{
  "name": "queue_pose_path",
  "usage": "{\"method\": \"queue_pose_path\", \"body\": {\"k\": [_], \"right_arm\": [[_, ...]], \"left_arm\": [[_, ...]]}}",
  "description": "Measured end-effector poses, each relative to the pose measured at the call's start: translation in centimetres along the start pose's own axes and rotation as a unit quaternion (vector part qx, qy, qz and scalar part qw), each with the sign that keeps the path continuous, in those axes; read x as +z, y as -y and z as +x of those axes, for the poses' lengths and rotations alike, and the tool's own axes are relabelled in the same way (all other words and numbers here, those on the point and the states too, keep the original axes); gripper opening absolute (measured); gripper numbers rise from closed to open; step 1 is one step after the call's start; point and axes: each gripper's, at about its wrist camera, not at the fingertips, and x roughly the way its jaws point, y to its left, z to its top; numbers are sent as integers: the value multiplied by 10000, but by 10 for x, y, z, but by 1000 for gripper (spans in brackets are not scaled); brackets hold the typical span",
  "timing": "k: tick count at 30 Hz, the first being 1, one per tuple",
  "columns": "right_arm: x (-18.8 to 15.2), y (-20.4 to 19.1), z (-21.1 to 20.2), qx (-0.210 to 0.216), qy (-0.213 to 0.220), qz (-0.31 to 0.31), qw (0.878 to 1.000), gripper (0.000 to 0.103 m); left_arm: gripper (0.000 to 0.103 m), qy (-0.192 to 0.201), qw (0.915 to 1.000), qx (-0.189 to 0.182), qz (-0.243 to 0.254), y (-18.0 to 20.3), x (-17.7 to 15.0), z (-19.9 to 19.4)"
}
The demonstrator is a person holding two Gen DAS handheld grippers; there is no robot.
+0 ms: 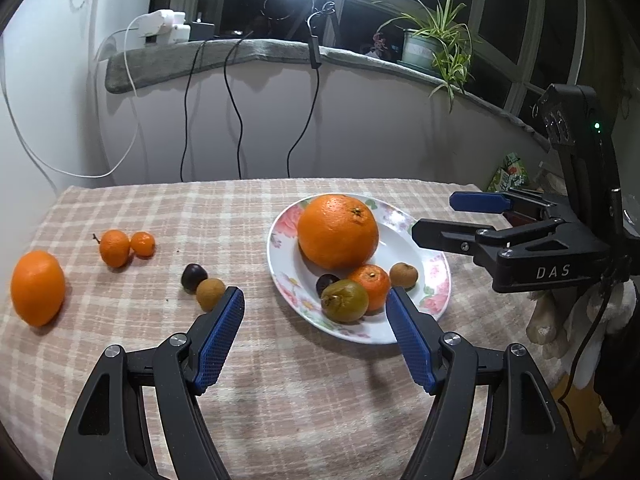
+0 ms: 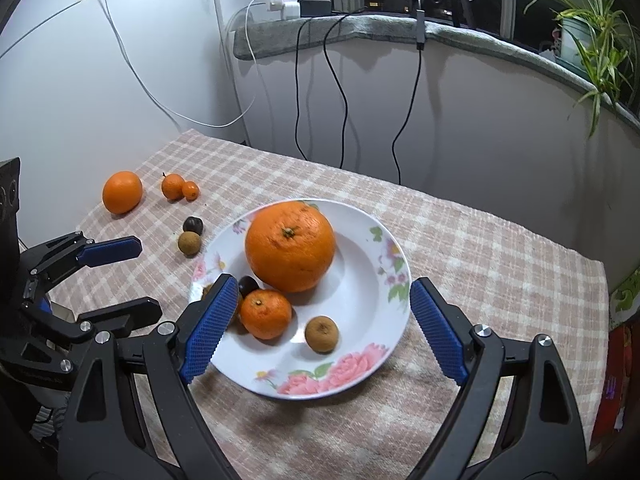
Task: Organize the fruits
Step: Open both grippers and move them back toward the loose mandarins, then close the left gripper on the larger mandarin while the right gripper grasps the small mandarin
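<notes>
the checked worktop [image 1: 280, 380] carries a floral plate [image 2: 360, 240] already gathering a big orange [image 2: 289, 245] and smaller fruit; a loose orange [image 1: 37, 288] and small fruits [image 1: 202, 286] wait left. both grippers, left [image 1: 316, 304] and right [image 2: 320, 292], hover with jaws spread, empty.

Checked tablecloth [image 1: 280, 380]; spider plant [image 1: 440, 44], chargers [image 1: 168, 24] on sill.

"DAS" on the right gripper [image 1: 456, 220]
</notes>
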Motion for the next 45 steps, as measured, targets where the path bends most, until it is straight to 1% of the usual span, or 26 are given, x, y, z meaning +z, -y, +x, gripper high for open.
{"method": "queue_pose_path", "body": {"k": [6, 10, 18, 22, 25, 31, 33, 35, 39, 44, 45], "right_arm": [[11, -13, 3, 84, 37, -131, 9999, 90], [19, -23, 6, 171, 53, -268, 9995, 90], [33, -47, 16, 486, 19, -620, 9969, 90], [39, -66, 26, 602, -26, -894, 9942, 90], [42, -76, 32, 696, -65, -1035, 9922, 90], [57, -97, 49, 900, -167, -1263, 9878, 90], [63, -104, 56, 961, -219, -1371, 9856, 87], [68, -109, 63, 982, -285, -1437, 9843, 82], [78, -121, 80, 1075, -446, -1602, 9802, 76], [93, -135, 106, 1141, -754, -1959, 9710, 61], [96, -138, 111, 1176, -829, -2040, 9683, 60]], "left_arm": [[73, 34, 9999, 86, -66, -12, -2, -3], [73, 66, 9997, 182, -156, -28, -6, -9], [73, -6, 9973, 504, -537, -74, -20, -19], [73, -39, 9952, 582, -789, -97, -24, -21], [73, -1, 9938, 687, -878, -111, -25, -24], [64, 62, 9932, 809, -837, -128, -18, -24], [60, 62, 9934, 835, -779, -133, -15, -22], [57, 47, 9935, 839, -764, -138, -12, -19], [51, 14, 9944, 842, -642, -143, -5, -14], [44, -72, 9952, 848, -478, -150, 5, -3], [43, -90, 9953, 853, -444, -151, 7, 0]]}}
